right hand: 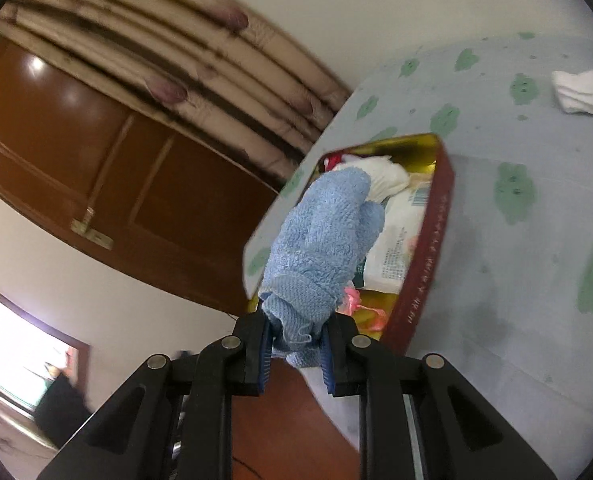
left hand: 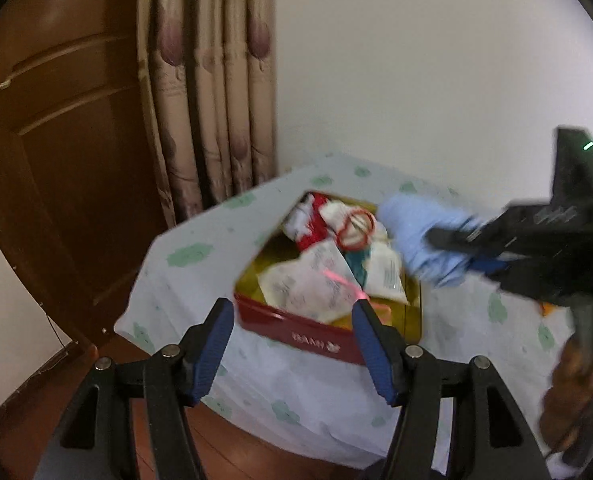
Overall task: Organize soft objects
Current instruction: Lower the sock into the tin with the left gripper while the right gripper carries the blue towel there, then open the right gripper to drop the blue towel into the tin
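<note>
My right gripper [right hand: 296, 354] is shut on a light blue towel [right hand: 324, 240] and holds it above the near edge of a red tin box [right hand: 428, 260]. In the left wrist view the blue towel [left hand: 420, 236] hangs over the box's right side, held by the right gripper [left hand: 448, 240]. The red tin box [left hand: 296, 330] has a gold inside and holds white packets [left hand: 316, 284], red-and-white cloth [left hand: 312, 216] and a red ring [left hand: 356, 228]. My left gripper [left hand: 292, 344] is open and empty, just in front of the box.
The box sits on a table under a pale cloth with green prints [left hand: 192, 256]. A folded white cloth [right hand: 582, 92] lies on the table beyond the box. A brown door [left hand: 56, 140], a curtain [left hand: 212, 92] and a white wall stand behind.
</note>
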`<act>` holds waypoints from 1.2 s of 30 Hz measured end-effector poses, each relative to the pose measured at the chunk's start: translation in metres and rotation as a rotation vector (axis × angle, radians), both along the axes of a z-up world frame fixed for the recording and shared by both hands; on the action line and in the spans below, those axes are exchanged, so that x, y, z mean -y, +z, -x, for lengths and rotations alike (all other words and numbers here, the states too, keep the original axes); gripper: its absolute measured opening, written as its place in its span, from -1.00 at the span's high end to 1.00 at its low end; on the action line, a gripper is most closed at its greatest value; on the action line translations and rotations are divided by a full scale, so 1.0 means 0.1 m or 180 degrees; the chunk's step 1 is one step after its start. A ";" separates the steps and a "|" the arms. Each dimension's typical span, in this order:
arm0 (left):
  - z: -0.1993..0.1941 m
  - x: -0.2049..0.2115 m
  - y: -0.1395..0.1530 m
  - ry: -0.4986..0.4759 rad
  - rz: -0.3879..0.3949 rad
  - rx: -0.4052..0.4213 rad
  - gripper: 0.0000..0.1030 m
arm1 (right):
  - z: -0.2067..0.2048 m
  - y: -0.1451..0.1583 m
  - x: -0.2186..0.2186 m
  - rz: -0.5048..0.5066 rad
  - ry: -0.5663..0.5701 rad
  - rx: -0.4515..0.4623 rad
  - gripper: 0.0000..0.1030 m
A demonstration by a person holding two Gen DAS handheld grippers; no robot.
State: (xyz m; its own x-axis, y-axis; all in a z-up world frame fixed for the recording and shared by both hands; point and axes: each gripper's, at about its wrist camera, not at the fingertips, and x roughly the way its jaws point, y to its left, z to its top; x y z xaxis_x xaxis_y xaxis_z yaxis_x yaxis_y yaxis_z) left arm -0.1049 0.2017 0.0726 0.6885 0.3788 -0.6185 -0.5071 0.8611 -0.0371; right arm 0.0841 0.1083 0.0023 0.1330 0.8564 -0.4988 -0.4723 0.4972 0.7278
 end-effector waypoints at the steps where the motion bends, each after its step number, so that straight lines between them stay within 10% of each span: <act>1: 0.03 -0.04 0.01 0.0013 0.0042 0.0054 -0.22 | 0.01 -0.02 -0.03 0.0052 0.0000 0.0020 0.63; 16: 0.03 -0.24 -0.09 -0.0077 0.0502 0.0052 -0.23 | 0.15 -0.32 -0.38 0.0582 -0.0054 0.0117 0.45; 23: -0.07 -0.09 -0.14 -0.0256 0.0436 -0.0081 -0.23 | 0.27 -0.22 -0.09 0.0482 -0.0197 0.0307 -0.34; 26: -0.11 0.00 -0.16 -0.0370 0.0401 -0.0120 -0.23 | 0.47 -0.10 0.30 0.0448 -0.0462 0.0821 -0.59; 31: -0.14 0.16 -0.16 -0.0431 0.0173 -0.0168 -0.23 | 0.73 -0.26 1.01 0.1419 -0.1106 0.1568 -0.78; 36: -0.21 0.33 -0.23 -0.0529 0.0020 -0.0323 -0.23 | 0.61 -0.68 2.03 0.2265 -0.1621 0.1511 -0.78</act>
